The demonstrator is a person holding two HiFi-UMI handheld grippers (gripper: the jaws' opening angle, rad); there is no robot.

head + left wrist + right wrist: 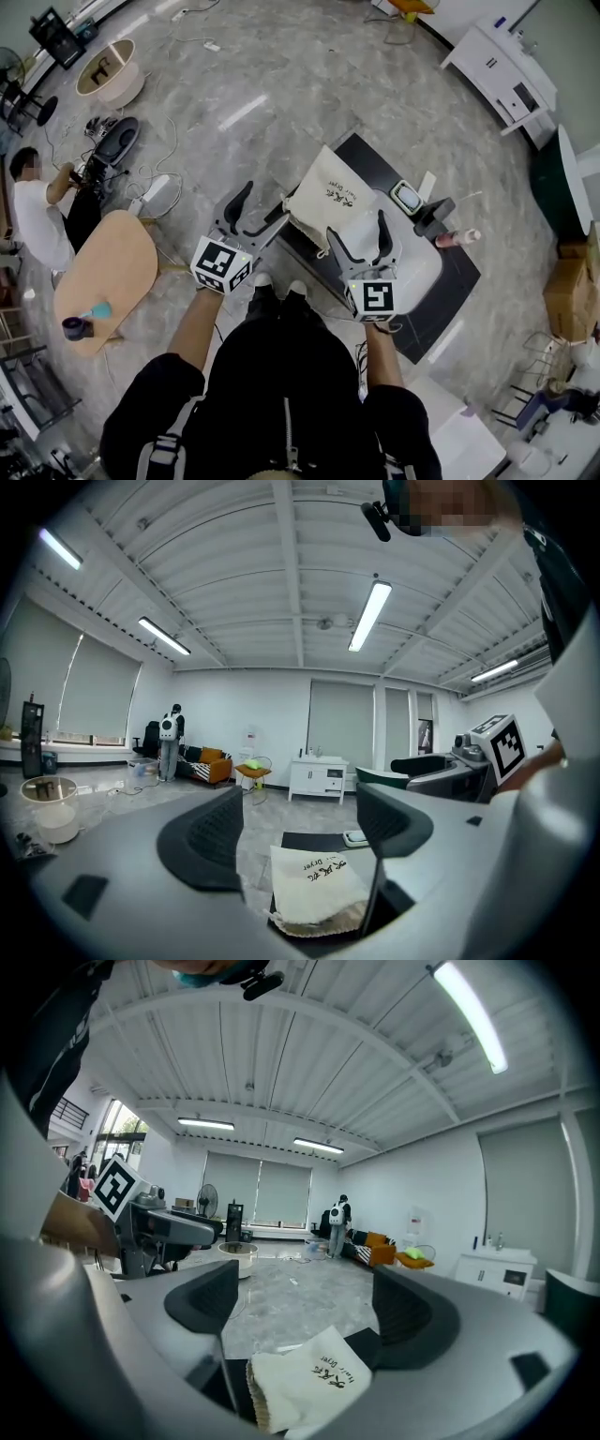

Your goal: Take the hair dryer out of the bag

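A person is standing at the near edge of a black bench (pixel 441 305), holding the left gripper (pixel 255 211) and the right gripper (pixel 361 241) out side by side, roughly level. Both pairs of fingers are standing spread wide, pinching nothing. Just beyond them, a cream cloth bag (pixel 328 199) printed "Hair Dryer" is lying flat at the bench's near left corner. Its gathered mouth is facing the grippers, clear of the fingers, and what is sitting inside cannot be made out. To the bag's right, a white rounded object (pixel 417 267) is resting on the bench, partly under the right gripper. Farther back, along the bench's far edge, a small white-and-green device (pixel 407 196), a dark object (pixel 434 216) and a pinkish bottle (pixel 457 238) are lying close together. Beyond the bench, a grey marbled floor (pixel 281 84) is stretching away to a white cabinet (pixel 497 70).
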